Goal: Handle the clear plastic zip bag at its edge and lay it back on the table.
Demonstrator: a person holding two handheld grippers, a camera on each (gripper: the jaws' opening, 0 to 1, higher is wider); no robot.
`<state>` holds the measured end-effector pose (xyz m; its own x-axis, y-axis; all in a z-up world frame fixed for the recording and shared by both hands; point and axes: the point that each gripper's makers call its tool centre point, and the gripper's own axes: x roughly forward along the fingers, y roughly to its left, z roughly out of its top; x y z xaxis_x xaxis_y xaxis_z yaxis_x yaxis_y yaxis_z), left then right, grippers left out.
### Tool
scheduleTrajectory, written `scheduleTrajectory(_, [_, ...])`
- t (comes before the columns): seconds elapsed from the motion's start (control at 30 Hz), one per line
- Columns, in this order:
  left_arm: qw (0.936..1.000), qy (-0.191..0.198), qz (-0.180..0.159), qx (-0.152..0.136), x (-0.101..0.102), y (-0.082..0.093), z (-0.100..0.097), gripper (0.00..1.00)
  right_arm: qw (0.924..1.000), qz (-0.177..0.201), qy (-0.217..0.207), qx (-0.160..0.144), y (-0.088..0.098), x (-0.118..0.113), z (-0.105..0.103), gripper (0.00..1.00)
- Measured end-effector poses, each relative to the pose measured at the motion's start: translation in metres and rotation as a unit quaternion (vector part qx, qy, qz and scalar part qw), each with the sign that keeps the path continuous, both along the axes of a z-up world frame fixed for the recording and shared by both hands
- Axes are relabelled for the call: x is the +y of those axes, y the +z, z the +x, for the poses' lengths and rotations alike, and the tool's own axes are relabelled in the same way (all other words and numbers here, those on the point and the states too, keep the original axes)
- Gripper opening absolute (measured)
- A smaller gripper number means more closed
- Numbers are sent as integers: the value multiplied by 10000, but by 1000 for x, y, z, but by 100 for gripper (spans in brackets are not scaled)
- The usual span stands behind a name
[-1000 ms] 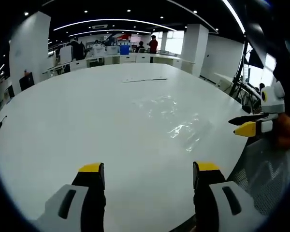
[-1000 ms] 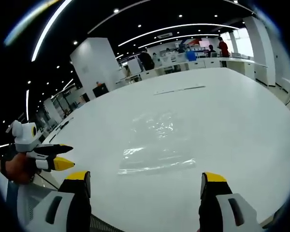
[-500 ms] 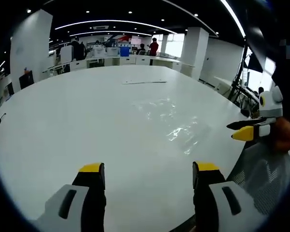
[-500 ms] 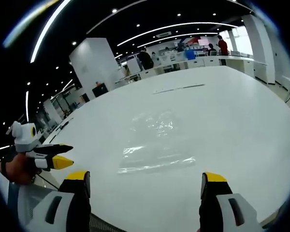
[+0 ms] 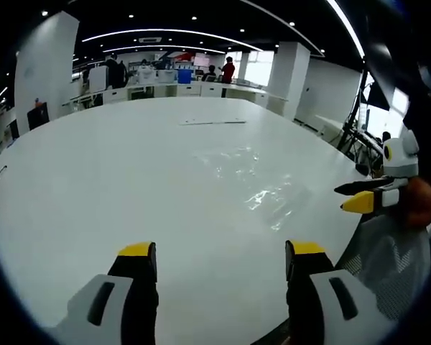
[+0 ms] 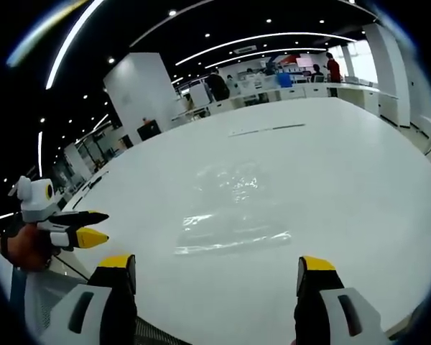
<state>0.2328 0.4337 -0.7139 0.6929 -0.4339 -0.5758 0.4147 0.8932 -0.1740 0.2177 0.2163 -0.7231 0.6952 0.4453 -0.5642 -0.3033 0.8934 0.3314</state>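
Note:
A clear plastic zip bag (image 5: 255, 176) lies flat on the white table (image 5: 93, 165), showing mostly as crinkled glare; in the right gripper view the bag (image 6: 230, 208) lies just beyond my jaws. My left gripper (image 5: 219, 253) is open over the table's near edge, to the left of the bag and apart from it. My right gripper (image 6: 214, 269) is open too, short of the bag's near edge, nothing between its jaws. In the left gripper view the right gripper (image 5: 365, 198) comes in from the right; in the right gripper view the left gripper (image 6: 79, 228) comes in from the left.
A thin flat strip (image 5: 212, 121) lies far across the table. Desks, boxes and people (image 5: 227, 68) stand in the background. A mesh chair (image 5: 388, 266) sits by the table's right edge, and a tripod (image 5: 359, 133) stands beyond it.
Both views shifted only slightly. The bag lies where it was and both grippers stay open.

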Motion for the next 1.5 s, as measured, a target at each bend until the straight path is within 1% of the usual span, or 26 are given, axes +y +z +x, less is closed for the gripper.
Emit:
scheduleTrajectory(0.23, [10000,-48,55,2,-2,0,-1,72,10000,-5,-22,-14,2,-1,0,93])
scheduleTrajectory(0.57, [10000,-70,48,11,-4,0,-2,71,10000,-33,-36,25,-3,-3,-1,91])
scheduleTrajectory(0.73, [9999,-88,75,-33,-4,1,-1,70,10000,-24,-30,30,-4,-3,0,91])
scheduleTrajectory(1.03, [10000,-63,24,-29,-3,1,-1,69,9999,-84,35,98,-7,-2,-3,90])
scheduleTrajectory(1.3, [9999,-139,28,-12,-4,-2,-1,69,9999,-90,61,92,-7,-1,-2,90])
scheduleTrajectory(1.5, [9999,-166,29,-11,-6,-2,-2,69,9998,-124,163,86,-6,5,-4,88])
